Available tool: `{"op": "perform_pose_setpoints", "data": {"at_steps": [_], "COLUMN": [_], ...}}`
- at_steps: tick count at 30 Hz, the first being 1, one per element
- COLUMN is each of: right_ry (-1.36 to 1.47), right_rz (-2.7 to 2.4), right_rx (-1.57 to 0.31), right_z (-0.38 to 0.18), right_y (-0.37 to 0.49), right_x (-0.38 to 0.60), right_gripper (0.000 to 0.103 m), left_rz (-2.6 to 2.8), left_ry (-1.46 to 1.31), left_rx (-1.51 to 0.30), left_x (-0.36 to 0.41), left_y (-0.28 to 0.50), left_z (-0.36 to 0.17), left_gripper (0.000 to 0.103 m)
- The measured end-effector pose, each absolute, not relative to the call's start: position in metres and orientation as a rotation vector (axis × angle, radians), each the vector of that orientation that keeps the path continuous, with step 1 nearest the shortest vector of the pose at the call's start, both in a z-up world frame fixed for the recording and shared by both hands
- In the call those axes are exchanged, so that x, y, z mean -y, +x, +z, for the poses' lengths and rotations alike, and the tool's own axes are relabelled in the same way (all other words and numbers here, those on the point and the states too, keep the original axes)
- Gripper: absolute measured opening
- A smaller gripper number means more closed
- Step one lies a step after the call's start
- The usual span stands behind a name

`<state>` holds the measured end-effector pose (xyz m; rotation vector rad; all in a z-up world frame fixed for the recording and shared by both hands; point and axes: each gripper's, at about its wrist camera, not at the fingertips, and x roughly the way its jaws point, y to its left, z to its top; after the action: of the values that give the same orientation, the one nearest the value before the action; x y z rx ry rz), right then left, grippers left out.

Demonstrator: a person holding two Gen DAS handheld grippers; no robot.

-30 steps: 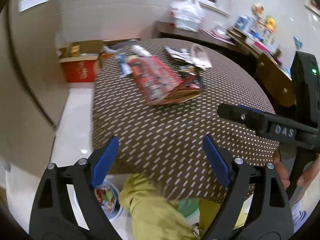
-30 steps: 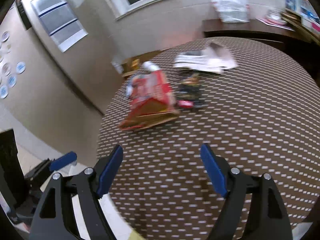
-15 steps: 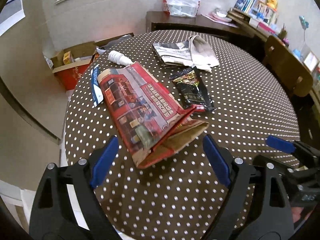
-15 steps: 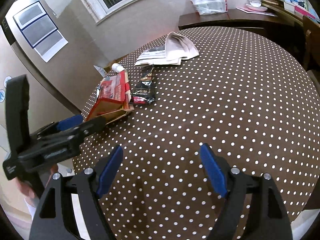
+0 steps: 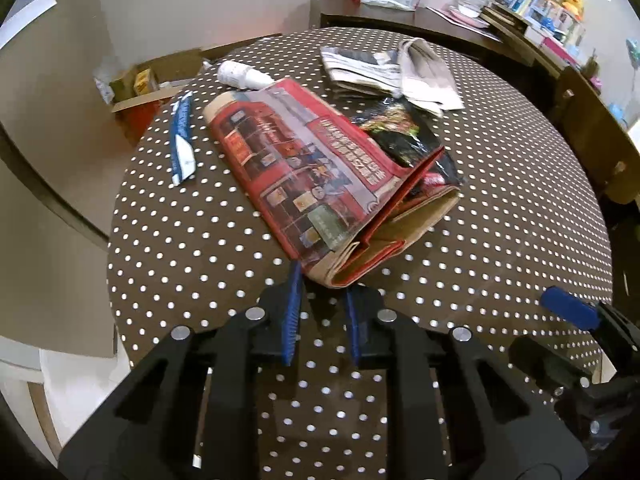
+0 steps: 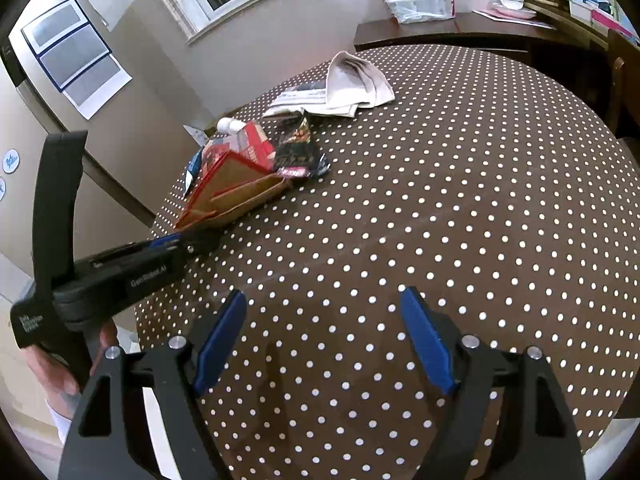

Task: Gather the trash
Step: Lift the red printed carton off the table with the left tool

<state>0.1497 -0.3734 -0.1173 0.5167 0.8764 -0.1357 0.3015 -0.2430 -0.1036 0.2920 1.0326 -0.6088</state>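
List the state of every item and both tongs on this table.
red paper bag, lying flat, mouth gaping
black wrapper, crumpled, flat
newspaper, folded
white bottle, on its side
blue packet, lying flat
left tongs, closing around the bag's near corner
right tongs, open, empty

Left claw (image 5: pixel 320 284) angled downward, its jaws closing; right claw (image 6: pixel 324 336) angled downward, jaws spread wide.
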Motion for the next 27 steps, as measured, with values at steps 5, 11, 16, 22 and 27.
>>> {"op": "perform_pose_setpoints", "data": {"at_steps": [5, 11, 16, 22, 27], "right_ry": [0.501, 0.519, 0.502, 0.502, 0.494], "right_rz": [-0.149, -0.153, -0.140, -0.167, -0.196], "right_rx": [-0.868, -0.864, -0.866, -0.883, -0.878], "right_z": [-0.113, -0.113, -0.111, -0.116, -0.113], "right_y": [0.143, 0.142, 0.144, 0.152, 0.157], "right_x": [0.372, 0.374, 0.372, 0.381, 0.388], "right_gripper": [0.078, 0.078, 0.078, 0.078, 0.078], "left_rz": [-0.669, -0.729, -0.686, -0.673, -0.634], "left_ry": [0.317, 0.302, 0.312, 0.340, 0.279], "left_rx": [-1.010, -0.906, -0.936, -0.987, -1.012], "left_x": [0.240, 0.238, 0.251, 0.260, 0.255], "left_y": [0.280, 0.266, 0.292, 0.301, 0.300], "left_z": [-0.095, -0.071, -0.076, -0.095, -0.093], "left_gripper": [0.067, 0.068, 0.068, 0.064, 0.026]}}
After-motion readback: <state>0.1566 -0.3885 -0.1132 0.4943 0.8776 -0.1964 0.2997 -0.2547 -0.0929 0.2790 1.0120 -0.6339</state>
